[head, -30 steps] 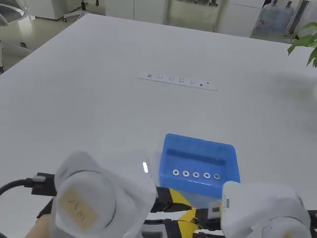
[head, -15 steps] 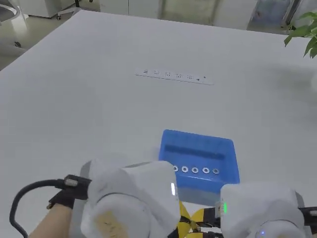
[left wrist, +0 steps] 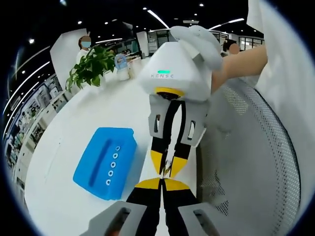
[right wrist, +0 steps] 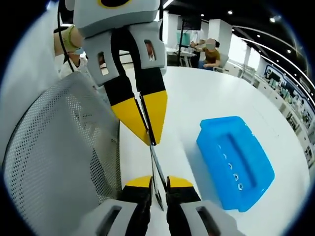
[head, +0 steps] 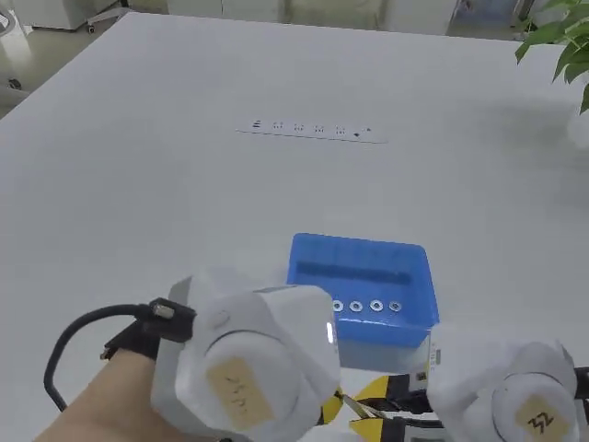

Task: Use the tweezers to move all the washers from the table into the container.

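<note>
Left hand-held gripper [right wrist: 149, 135] has swung in tip-to-tip with right hand-held gripper [right wrist: 157, 189], both clenched on tweezers [right wrist: 153, 162]. Five washers [left wrist: 112, 164] in container [left wrist: 91, 162] just beyond; task likely done.

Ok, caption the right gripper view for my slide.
Tweezers held between left gripper and right gripper, beside a blue container holding washers.

White table [head: 138, 138], plant [head: 552, 37] far rt, mesh chair [right wrist: 59, 147], ceiling spotlights [left wrist: 80, 22]
</note>
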Available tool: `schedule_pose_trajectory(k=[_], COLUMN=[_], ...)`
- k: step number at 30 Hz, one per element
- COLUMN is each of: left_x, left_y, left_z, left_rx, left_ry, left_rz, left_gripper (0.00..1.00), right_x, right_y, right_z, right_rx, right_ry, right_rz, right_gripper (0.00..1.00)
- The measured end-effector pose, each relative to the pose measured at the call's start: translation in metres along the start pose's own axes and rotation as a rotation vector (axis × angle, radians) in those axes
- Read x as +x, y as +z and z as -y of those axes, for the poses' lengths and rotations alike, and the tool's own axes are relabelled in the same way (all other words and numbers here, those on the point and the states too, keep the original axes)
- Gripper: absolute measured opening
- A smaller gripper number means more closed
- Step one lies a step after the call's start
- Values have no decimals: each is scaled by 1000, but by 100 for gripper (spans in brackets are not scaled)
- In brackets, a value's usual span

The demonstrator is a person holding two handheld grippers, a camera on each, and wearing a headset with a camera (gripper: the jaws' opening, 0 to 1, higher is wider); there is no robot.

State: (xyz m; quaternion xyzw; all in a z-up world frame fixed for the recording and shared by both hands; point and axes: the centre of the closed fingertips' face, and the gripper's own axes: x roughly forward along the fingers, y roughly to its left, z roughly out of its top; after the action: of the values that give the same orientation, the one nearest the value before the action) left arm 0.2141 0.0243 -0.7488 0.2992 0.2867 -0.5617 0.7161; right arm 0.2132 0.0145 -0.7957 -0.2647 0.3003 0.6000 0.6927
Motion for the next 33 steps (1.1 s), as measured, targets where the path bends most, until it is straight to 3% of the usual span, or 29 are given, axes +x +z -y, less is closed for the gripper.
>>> schedule_pose_trajectory(k=[5, 10, 18, 26, 29, 33], left_x=[1, 5, 13, 21, 25, 28], left_y=[-7, -16, -27, -41, -51, -58], left_z=[-3, -9, -11, -7, -3, -1], left_rx=[-33, -28, -17, -51, -65, -97], left_ry=[-18, -24, -50, -62, -71, -69], left_rz=[1, -39, -87, -117, -137, -145], left_gripper=[0, 0, 0, 0, 0, 0], right_x=[-3, -19, -50, -77, -82, -90], right_y=[-2, -7, -25, -34, -39, -35], right_z=[0, 6, 31, 60, 66, 73], right_rx=[63, 140, 276, 399, 425, 501], right_ry=[-3, -48, -177, -360, -396, -425], right_rz=[29, 64, 113, 195, 203, 283], right_gripper=[10, 11, 14, 12, 11, 11])
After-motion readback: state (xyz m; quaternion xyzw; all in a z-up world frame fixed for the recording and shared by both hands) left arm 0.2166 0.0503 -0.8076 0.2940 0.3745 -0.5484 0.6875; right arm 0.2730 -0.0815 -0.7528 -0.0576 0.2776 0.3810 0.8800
